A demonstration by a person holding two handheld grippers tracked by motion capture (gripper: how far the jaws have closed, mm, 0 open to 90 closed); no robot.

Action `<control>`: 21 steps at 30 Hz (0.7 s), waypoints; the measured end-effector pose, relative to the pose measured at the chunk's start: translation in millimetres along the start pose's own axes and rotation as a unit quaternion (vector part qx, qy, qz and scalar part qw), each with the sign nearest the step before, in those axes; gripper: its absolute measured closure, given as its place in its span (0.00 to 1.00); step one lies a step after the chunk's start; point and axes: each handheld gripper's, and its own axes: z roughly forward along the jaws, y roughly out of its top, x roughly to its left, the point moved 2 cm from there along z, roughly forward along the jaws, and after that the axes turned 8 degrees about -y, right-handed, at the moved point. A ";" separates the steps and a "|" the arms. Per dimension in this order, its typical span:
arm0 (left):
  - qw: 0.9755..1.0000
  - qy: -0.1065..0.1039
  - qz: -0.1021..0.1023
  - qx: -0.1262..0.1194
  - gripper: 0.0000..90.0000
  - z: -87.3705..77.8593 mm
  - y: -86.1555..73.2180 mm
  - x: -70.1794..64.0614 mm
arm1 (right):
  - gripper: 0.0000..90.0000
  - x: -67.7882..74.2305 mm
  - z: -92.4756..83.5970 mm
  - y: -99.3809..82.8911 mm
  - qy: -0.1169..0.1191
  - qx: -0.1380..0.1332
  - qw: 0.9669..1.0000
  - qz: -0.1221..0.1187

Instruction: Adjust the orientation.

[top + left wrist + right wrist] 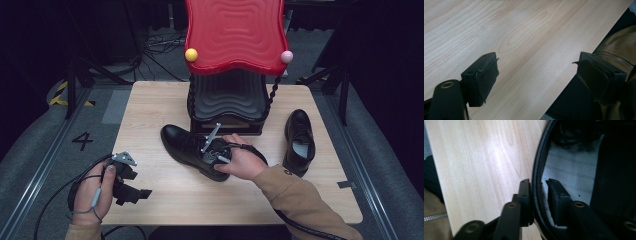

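R gripper (539,202) pinches glossy black leather shoe (192,147) rim at table (150,105) centre, 1 jaw inside on pale lined insole. L gripper (537,80) jaws wide apart, empty, over woodgrain near edge. 2nd shoe (299,140) far right; toe interior too dark to read.

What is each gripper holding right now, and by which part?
The right gripper pinches the nearer black shoe by the rim of its opening, one jaw inside, one outside. The left gripper is open, holding nothing.
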 end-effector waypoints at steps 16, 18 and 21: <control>1.000 -0.001 0.002 -0.003 0.20 -2.1 2.2 1.8 | 0.92 32.8 -31.5 -8.4 0.028 -0.024 0.999 -0.008; 1.000 -0.001 0.005 -0.003 0.20 -1.7 4.7 1.9 | 0.92 40.6 -38.7 -15.6 0.032 -0.030 0.999 -0.008; 1.000 -0.003 0.008 -0.003 0.20 -0.6 8.5 2.3 | 0.92 49.7 -47.4 -25.8 0.037 -0.039 0.999 -0.002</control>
